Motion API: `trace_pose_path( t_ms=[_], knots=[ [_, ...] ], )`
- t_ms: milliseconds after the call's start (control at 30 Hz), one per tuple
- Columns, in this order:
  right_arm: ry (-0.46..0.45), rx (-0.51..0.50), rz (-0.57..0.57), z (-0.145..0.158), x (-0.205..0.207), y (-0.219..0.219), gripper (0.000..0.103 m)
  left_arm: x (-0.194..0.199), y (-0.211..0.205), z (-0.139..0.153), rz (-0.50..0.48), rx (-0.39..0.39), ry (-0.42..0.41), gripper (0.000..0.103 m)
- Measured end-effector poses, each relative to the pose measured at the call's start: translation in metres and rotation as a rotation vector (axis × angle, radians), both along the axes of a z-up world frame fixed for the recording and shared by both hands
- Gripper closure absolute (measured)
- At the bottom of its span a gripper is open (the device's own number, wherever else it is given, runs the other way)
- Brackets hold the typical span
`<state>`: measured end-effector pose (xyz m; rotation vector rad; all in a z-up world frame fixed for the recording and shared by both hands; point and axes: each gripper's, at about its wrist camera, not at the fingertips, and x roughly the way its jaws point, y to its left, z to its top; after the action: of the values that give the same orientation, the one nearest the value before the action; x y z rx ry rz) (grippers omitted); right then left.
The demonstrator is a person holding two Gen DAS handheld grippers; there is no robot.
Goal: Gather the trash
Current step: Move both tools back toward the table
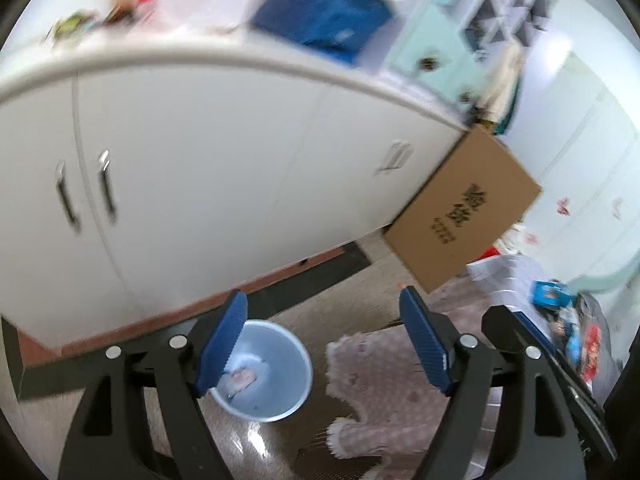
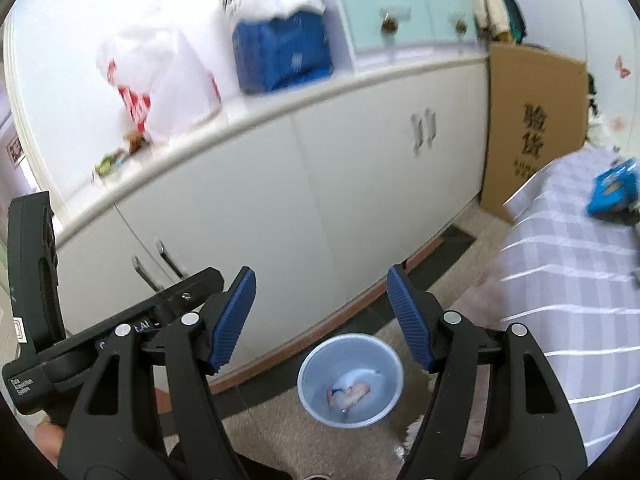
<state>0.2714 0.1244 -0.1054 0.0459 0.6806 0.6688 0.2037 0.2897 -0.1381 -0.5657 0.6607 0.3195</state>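
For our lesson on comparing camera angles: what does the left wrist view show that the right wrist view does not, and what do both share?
Only the left wrist view shows the pink rug beside the bin. Only the right wrist view shows the white plastic bag on the cabinet top and the striped bed cover. Both show the light blue bin with trash inside, the white cabinet, the cardboard box and the blue pack. Each view's own tool, left tool and right tool, is open and empty.
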Motion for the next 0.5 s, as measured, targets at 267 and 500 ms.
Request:
trace_pose_path(
  t_ms=[267, 500],
  knots=[
    [-0.096, -0.028, -0.157, 0.047, 0.006, -0.103, 0.034, 0.046, -0.108, 0.056, -0.238, 0.104, -0.038, 0.026],
    [-0.131, -0.048, -0.348, 0.061, 0.019, -0.220, 0.032, 0.098, -0.205, 0.067, -0.457, 0.109, -0.024, 0.026]
  ],
)
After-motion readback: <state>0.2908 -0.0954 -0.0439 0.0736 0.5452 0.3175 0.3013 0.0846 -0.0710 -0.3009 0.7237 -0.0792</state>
